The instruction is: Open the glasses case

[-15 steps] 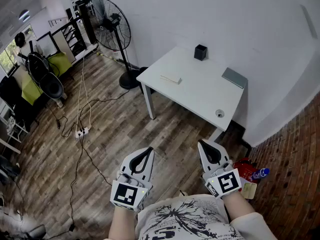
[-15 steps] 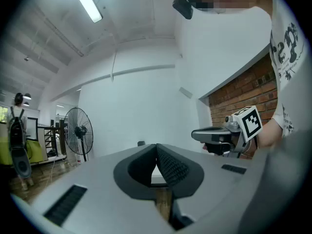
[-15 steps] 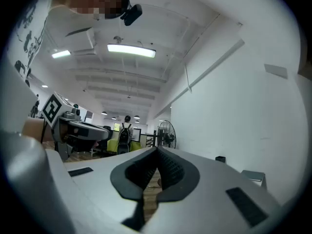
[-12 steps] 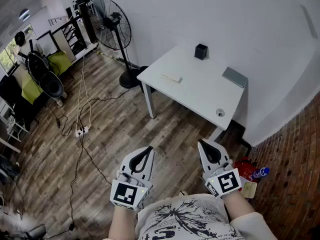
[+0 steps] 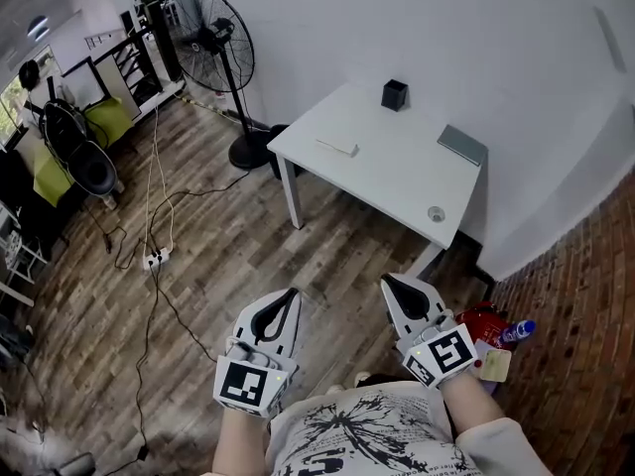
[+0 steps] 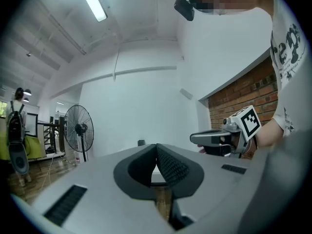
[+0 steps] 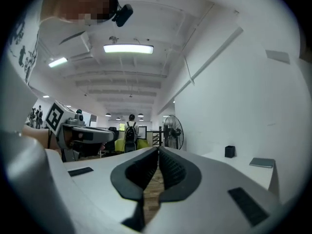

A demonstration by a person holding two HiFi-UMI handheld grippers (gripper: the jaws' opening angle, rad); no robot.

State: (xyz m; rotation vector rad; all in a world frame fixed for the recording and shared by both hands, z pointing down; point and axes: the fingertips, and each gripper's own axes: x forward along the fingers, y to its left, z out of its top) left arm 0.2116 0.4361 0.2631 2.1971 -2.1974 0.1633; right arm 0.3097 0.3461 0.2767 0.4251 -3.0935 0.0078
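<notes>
No legible txt anywhere tbh. Black print on the white T-shirt (image 5: 347, 434) is just scribbly shapes imo, and the label on the small blue-capped plastic bottle (image 5: 515, 332) is too tiny to read.

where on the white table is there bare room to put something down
The middle of the white rectangular table is bare, bordered by the pale flat oblong object, the flat grey rectangular object and the small round grey object. The back edge is busier, with the small black square container.
</notes>
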